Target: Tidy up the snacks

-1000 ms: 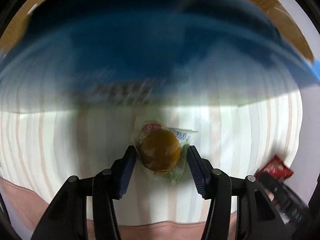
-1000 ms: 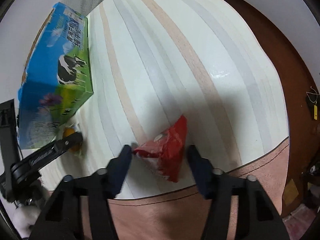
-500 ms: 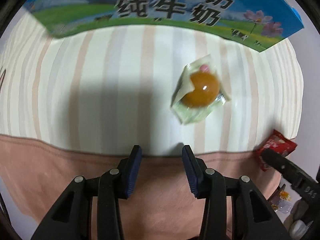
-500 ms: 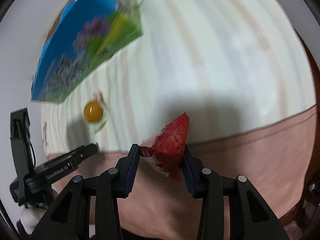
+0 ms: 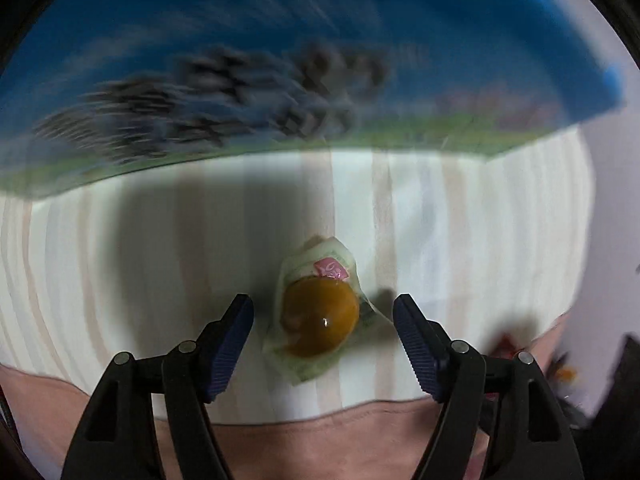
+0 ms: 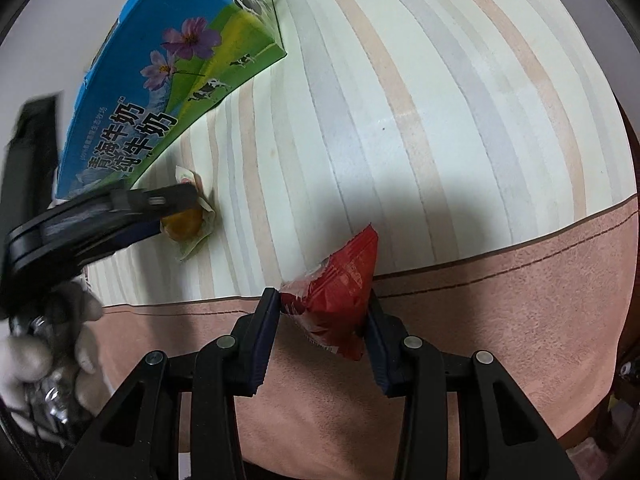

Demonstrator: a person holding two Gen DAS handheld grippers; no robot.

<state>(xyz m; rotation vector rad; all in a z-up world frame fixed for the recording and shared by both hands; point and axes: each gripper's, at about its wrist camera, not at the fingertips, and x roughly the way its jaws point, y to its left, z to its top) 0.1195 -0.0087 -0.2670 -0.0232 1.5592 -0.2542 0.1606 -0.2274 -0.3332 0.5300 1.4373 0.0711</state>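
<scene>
A round orange snack in a clear wrapper [image 5: 320, 316] lies on the striped tablecloth [image 5: 480, 220] near its front edge. My left gripper [image 5: 323, 322] is open, its jaws on either side of the snack without touching it. The snack also shows in the right wrist view [image 6: 188, 224], partly behind the left gripper's fingers [image 6: 160, 200]. My right gripper [image 6: 322, 312] is shut on a red snack packet [image 6: 340, 292] and holds it above the table's front edge.
A large blue and green milk carton box [image 6: 168, 80] stands on the table just behind the orange snack, and fills the top of the left wrist view [image 5: 280, 60], blurred. A pink border [image 6: 520, 300] runs along the cloth's front edge.
My left gripper has moved forward and opened wider, so the orange snack now lies between its jaws. My right gripper still holds the red packet and has turned slightly.
</scene>
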